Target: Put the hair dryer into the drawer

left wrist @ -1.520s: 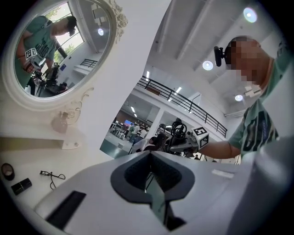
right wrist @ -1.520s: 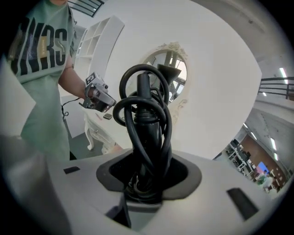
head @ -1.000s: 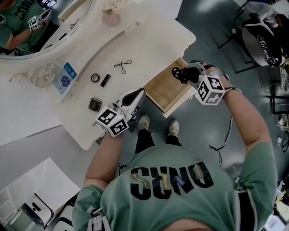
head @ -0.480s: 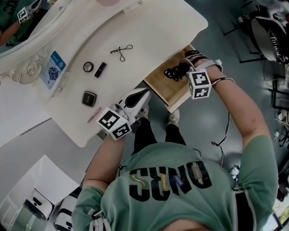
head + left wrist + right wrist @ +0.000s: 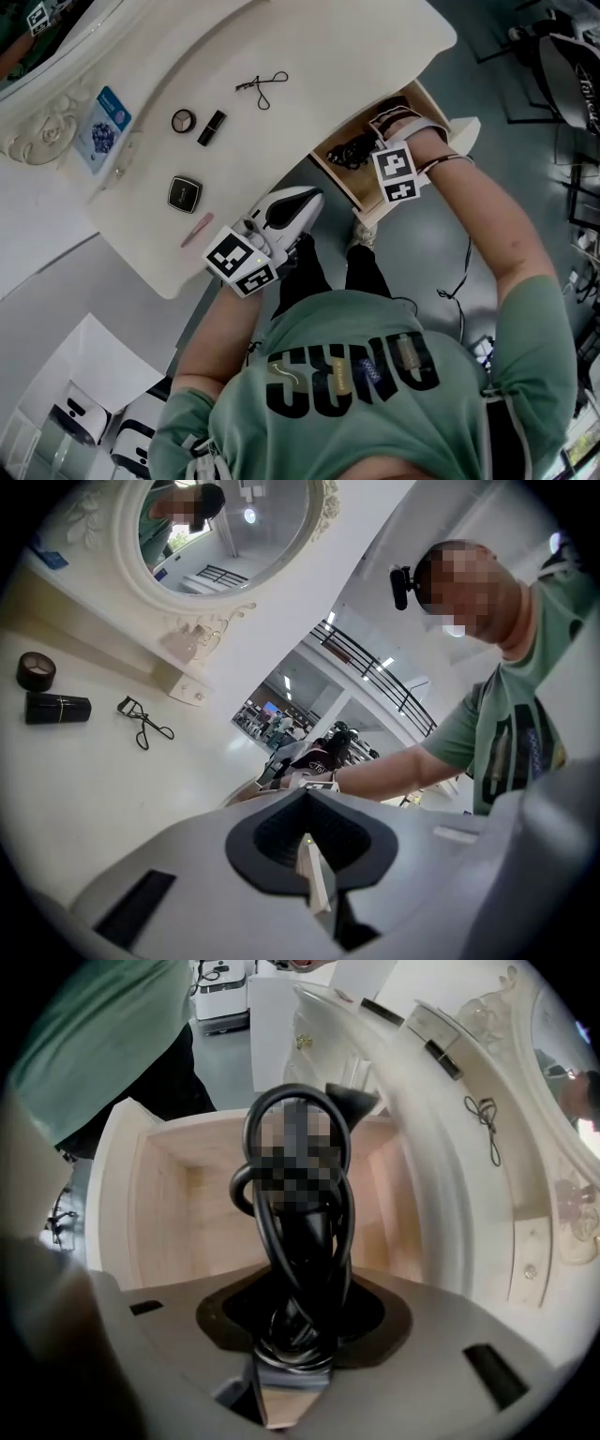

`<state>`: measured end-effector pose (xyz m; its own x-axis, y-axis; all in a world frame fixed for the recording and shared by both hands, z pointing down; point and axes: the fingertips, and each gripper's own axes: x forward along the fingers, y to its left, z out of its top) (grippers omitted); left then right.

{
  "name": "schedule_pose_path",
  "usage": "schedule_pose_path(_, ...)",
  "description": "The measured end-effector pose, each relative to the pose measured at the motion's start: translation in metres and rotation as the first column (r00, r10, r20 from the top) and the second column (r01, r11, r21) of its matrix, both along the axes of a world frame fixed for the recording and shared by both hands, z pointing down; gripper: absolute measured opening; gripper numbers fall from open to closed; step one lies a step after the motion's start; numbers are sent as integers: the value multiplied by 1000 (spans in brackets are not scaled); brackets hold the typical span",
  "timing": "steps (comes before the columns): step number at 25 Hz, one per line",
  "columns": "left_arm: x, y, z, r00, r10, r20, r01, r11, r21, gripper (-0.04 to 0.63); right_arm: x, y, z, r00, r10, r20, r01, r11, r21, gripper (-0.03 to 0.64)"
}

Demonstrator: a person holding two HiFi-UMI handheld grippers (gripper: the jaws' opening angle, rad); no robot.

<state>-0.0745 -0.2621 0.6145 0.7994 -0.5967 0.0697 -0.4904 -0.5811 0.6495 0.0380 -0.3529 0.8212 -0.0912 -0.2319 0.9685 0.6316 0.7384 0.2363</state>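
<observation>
The right gripper (image 5: 291,1377) has dropped from above the open drawer (image 5: 173,1213) to its mouth, jaws clenched on the black hair dryer (image 5: 305,1260) with its wound cord. The dryer now hangs nose-down between the drawer's wooden walls, below the worktop's (image 5: 309,56) front edge. Judging by this, only setting down and release remain. The left gripper (image 5: 314,883), jaws together and empty, waits off that front edge.

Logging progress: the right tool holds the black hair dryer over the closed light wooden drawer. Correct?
No: the light wooden drawer is open, not closed; the right gripper view shows its bare inside. The right tool does hold the black hair dryer over it.
</observation>
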Motion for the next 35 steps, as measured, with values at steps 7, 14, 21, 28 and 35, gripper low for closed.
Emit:
schedule_pose_path(7, -3, 10, 14, 1000, 8, -12, -9, 999, -34, 9, -7, 1, 36, 999, 17, -32, -18, 999, -26, 153)
schedule_pose_path(14, -8, 18, 23, 1000, 8, -24, -9, 998, -60, 9, -11, -6, 46, 997, 44, -63, -45, 999, -15, 155)
schedule_pose_path(21, -7, 21, 19, 999, 9, -34, -10, 998, -56, 9, -18, -4, 43, 980, 199, -5, -199, 975, -96, 224)
schedule_pose_path(28, -4, 25, 12, 1000, 21, -22, -22, 998, -52, 9, -25, -4, 24, 963, 254, 90, -245, 964, -101, 265)
schedule_pose_path(35, 10, 28, -19, 999, 47, -2, -47, 999, -24, 9, -25, 29, -42, 948, 246, 201, -224, 966, -126, 265)
